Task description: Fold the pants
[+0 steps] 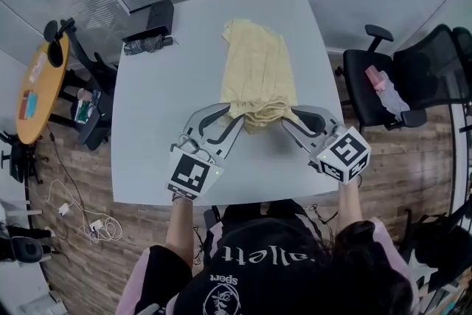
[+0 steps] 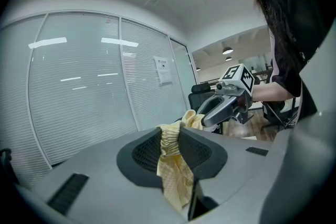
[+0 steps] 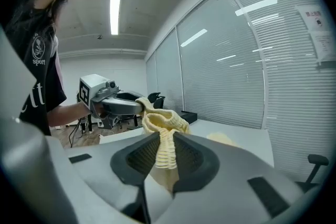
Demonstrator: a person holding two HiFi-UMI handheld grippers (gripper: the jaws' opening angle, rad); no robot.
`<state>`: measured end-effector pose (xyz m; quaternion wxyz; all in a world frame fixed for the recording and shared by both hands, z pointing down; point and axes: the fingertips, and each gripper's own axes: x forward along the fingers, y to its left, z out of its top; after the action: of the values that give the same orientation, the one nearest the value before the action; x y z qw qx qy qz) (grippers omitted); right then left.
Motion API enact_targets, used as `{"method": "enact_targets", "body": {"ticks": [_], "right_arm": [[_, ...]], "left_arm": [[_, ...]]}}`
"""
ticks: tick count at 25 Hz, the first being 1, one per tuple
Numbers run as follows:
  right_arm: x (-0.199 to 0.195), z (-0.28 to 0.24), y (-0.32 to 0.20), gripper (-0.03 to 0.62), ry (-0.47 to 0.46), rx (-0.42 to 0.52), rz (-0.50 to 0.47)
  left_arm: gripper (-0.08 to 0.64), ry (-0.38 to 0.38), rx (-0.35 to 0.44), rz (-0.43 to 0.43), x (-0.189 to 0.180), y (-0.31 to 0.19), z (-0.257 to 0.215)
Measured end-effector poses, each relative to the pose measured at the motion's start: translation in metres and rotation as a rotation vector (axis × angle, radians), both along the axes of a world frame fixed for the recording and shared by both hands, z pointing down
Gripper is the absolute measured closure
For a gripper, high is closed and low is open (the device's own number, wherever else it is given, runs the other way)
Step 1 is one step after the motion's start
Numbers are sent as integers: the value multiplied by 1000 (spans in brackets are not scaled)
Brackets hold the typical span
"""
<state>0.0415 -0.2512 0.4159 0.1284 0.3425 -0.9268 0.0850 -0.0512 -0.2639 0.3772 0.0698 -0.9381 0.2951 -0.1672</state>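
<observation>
Pale yellow pants (image 1: 255,74) lie lengthwise on the white table (image 1: 162,92), their near end bunched and lifted. My left gripper (image 1: 234,113) is shut on the left side of that near end; its own view shows the ribbed yellow cloth (image 2: 170,150) pinched between the dark pads. At the other corner, my right gripper (image 1: 289,116) is shut on the same end, with the ribbed waistband (image 3: 164,149) clamped in its jaws. Each gripper view shows the other gripper across the raised cloth: the right gripper (image 2: 197,122) and the left gripper (image 3: 140,107). The far end of the pants rests flat on the table.
A black box (image 1: 153,17) with a dark bundle sits at the table's far left corner. A black office chair (image 1: 398,81) holding pink and white items stands to the right. A round wooden table (image 1: 40,81) and cables on the floor are on the left.
</observation>
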Motion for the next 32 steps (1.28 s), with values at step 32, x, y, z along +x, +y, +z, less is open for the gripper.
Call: {"method": "enact_targets", "body": {"ticks": [32], "right_arm": [[21, 186, -200, 399, 314, -204, 194]], "left_arm": [[278, -252, -389, -182, -10, -191, 234]]}}
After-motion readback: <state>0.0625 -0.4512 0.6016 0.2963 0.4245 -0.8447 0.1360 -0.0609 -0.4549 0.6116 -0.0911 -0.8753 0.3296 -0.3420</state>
